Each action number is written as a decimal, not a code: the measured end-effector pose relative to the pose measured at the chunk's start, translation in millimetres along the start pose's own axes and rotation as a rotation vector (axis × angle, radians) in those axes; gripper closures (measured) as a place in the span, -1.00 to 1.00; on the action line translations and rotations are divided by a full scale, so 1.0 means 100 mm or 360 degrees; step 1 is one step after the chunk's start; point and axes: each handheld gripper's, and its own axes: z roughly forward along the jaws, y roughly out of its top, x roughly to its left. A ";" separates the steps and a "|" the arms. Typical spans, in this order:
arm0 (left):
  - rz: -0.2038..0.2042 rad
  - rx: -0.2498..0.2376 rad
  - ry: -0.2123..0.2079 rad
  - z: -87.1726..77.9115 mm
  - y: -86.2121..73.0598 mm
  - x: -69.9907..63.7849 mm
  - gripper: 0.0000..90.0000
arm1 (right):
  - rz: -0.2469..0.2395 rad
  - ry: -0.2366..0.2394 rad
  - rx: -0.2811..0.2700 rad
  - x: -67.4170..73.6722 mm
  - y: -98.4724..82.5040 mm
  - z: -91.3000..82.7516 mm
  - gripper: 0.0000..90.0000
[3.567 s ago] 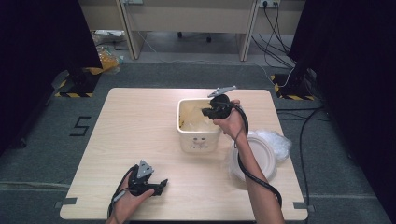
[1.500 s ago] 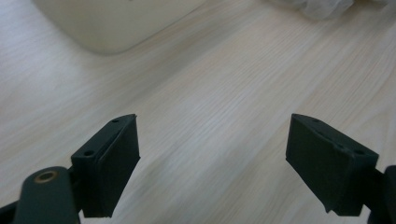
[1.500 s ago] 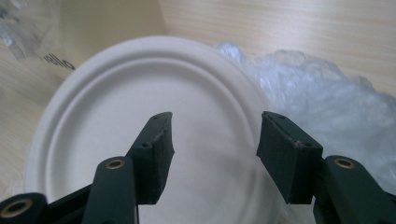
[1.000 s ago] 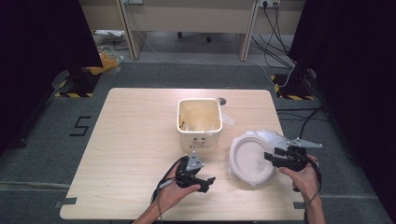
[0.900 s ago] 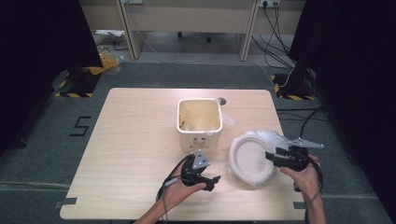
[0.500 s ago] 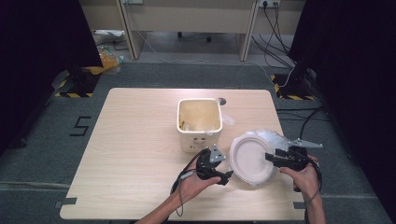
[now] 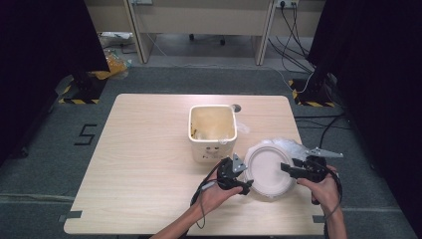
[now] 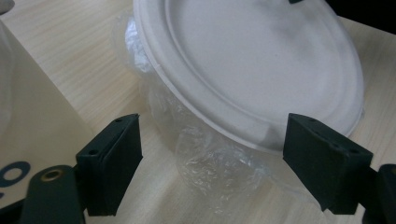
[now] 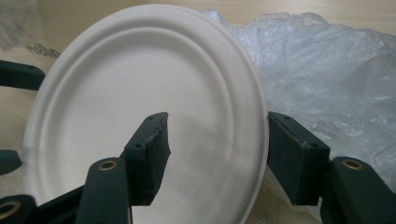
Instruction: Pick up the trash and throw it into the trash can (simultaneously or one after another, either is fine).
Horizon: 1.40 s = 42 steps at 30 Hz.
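The bin's [image 7: 211, 132] contents are hard for me to read from the high view: I see yellowish stuff against its inner walls and cannot tell what it is. Its printed front is cut off at the edge of the left gripper view, where I catch part of a blue mark. The clear plastic wrap [image 7: 293, 147] under the paper plate [image 7: 268, 169] is mostly covered by it, so I cannot tell whether more plates sit inside.

Going left to right on the table [image 7: 139, 164]: the bin stands upright near the middle, and the plate lies just right of and nearer than it, close to the table's right edge, resting on the crumpled wrap.

My left forearm comes in from the bottom edge, angled toward the plate's left rim, with the left gripper [image 7: 245, 183] held level just above the tabletop. In its own view [image 8: 210, 172] the jaws are spread wide and hold nothing; the wrap and the plate's near rim lie between and ahead of them, with no contact I can see.

My right hand holds the right gripper [image 7: 288, 169] at the plate's right rim, pointing left. In its own view [image 9: 215, 158] the jaws stand partly apart and straddle the rim, one over the plate's face, the other outside the edge. I cannot tell whether the pads press it.
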 end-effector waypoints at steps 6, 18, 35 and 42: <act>-0.0010 0.0011 -0.0009 0.03 -0.03 0.00 -0.57 | -0.0036 0.0028 -0.0052 0.08 0.06 -0.08 -0.06; -0.0039 0.0059 -0.0022 0.15 -0.10 0.02 -0.47 | -0.0045 0.0194 -0.0101 0.20 0.12 -0.10 0.08; -0.0059 0.0061 -0.0024 0.03 -0.18 0.08 -0.47 | -0.0152 0.0332 -0.0073 0.37 0.15 -0.04 0.82; -0.0077 0.0014 -0.0059 -0.32 -0.31 0.13 -0.53 | -0.0144 0.0363 -0.0118 0.39 0.18 -0.09 0.86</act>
